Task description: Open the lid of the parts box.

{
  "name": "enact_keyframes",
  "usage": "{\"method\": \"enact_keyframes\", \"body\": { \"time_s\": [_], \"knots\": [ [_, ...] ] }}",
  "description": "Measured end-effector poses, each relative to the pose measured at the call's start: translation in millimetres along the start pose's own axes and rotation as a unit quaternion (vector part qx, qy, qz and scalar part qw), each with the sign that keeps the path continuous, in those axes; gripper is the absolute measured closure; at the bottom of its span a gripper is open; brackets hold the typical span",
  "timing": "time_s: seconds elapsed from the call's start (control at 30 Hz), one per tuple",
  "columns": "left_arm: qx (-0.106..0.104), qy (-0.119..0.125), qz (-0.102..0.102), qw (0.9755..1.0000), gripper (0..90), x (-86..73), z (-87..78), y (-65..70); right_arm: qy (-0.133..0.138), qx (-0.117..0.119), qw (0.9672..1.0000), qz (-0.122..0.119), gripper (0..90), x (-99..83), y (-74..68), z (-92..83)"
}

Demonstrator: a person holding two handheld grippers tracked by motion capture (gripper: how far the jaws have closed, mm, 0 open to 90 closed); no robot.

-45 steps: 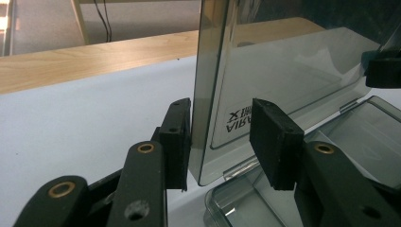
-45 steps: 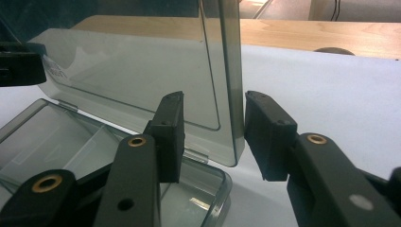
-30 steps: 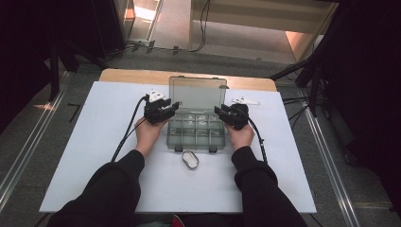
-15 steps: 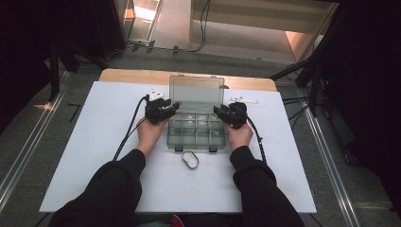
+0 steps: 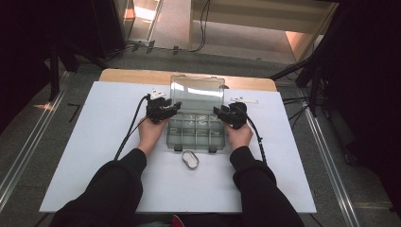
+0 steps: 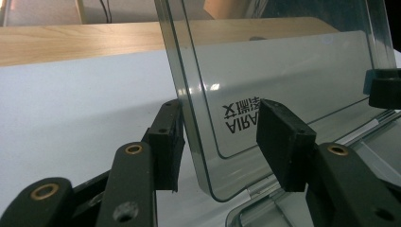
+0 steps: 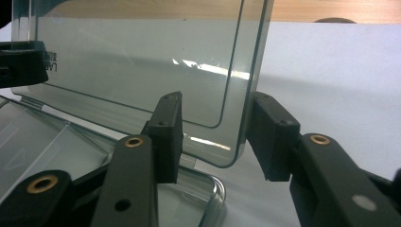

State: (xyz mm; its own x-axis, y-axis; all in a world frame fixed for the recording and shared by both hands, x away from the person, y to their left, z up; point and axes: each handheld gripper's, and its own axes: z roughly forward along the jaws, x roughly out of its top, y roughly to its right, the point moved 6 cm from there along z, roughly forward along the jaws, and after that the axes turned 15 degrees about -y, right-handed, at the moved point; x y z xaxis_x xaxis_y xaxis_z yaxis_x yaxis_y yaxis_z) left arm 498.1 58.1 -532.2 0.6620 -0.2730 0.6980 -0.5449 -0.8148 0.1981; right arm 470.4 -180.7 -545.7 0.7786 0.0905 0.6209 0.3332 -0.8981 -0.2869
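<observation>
left gripper [image 5: 171, 109]: jaws parted, just been opening, pads clear of the pane between them | right gripper [image 5: 219, 112]: same, jaws parted, opening | forearms: both reach forward, jaws pointing inward toward each other

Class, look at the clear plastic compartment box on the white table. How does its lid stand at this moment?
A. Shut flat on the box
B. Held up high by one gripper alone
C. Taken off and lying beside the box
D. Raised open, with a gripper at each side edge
D: the lid stands up behind the box, with the left gripper and right gripper straddling its side edges, jaws apart.
</observation>
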Motion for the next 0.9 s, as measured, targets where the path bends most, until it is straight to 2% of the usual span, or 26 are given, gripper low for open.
{"method": "enact_keyframes", "body": {
  "time_s": [0.07, 0.43, 0.9],
  "knots": [
    [-0.006, -0.004, -0.009, 0.9999, 51.4, -0.6, 1.4, -0.9, -0.001, 0.001, 1.0000, -0.002, 50.6, -0.2, -0.3, 1.8],
    [-0.009, -0.016, -0.007, 0.9998, 43.9, -3.1, 5.7, 0.2, -0.010, 0.002, 1.0000, -0.001, 48.2, 0.2, 0.0, 3.9],
    [-0.014, -0.032, -0.024, 0.9991, 36.2, -4.6, 7.6, -1.3, -0.015, 0.007, 0.9998, 0.011, 42.1, 0.8, 2.0, 6.0]
  ]
}}
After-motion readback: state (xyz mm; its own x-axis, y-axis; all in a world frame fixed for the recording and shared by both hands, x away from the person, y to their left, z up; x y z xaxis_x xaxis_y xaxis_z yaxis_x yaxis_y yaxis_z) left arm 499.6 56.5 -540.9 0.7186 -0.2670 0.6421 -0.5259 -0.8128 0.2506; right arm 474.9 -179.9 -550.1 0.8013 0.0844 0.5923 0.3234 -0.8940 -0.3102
